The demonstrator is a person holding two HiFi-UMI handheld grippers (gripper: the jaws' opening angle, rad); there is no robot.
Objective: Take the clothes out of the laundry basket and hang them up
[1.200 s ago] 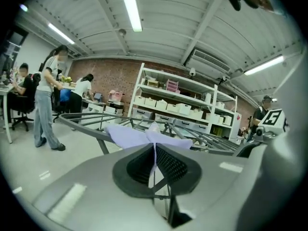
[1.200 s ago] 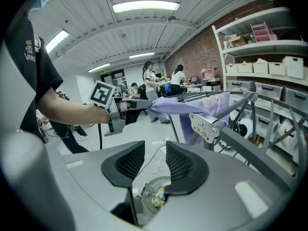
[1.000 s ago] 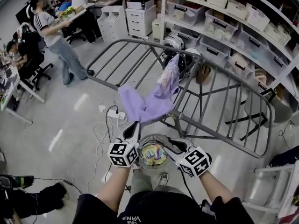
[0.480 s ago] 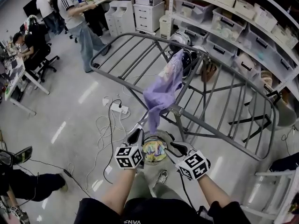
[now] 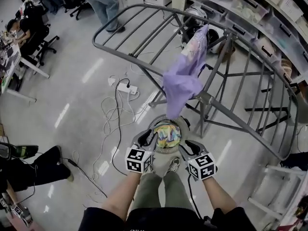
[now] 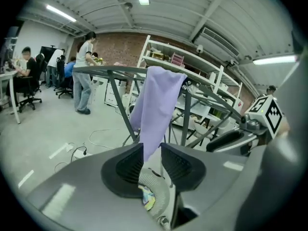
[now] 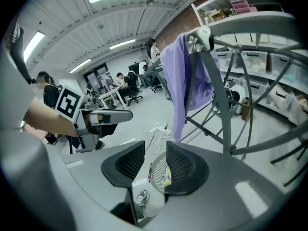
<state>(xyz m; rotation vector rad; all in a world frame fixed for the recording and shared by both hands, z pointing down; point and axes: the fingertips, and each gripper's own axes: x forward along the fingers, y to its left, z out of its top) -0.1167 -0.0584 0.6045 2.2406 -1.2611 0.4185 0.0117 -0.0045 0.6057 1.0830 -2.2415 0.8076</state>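
Observation:
A lilac garment (image 5: pixel 182 83) hangs over the grey drying rack (image 5: pixel 202 100), free of both grippers. Below it on the floor stands a round laundry basket (image 5: pixel 155 127) with colourful clothes (image 5: pixel 167 134) inside. My left gripper (image 5: pixel 149 137) is at the basket's left rim; its jaws have just been opening and hold nothing. My right gripper (image 5: pixel 185 146) is open and empty at the right rim. The left gripper view shows the garment (image 6: pixel 156 109) beyond the left gripper (image 6: pixel 151 150) and the basket (image 6: pixel 156 186) below. In the right gripper view the basket (image 7: pixel 156 170) lies under the right gripper (image 7: pixel 155 150).
A power strip with loose cables (image 5: pixel 129 88) lies on the floor left of the rack. Shelves with storage bins (image 5: pixel 269 13) line the far right. People sit at desks (image 5: pixel 19 37) on the far left. A white frame (image 5: pixel 284 186) stands at the lower right.
Both grippers have come down to the basket's rim. The lilac garment's lower end, near the left gripper before, now hangs loose from the rack. The left jaws have parted.

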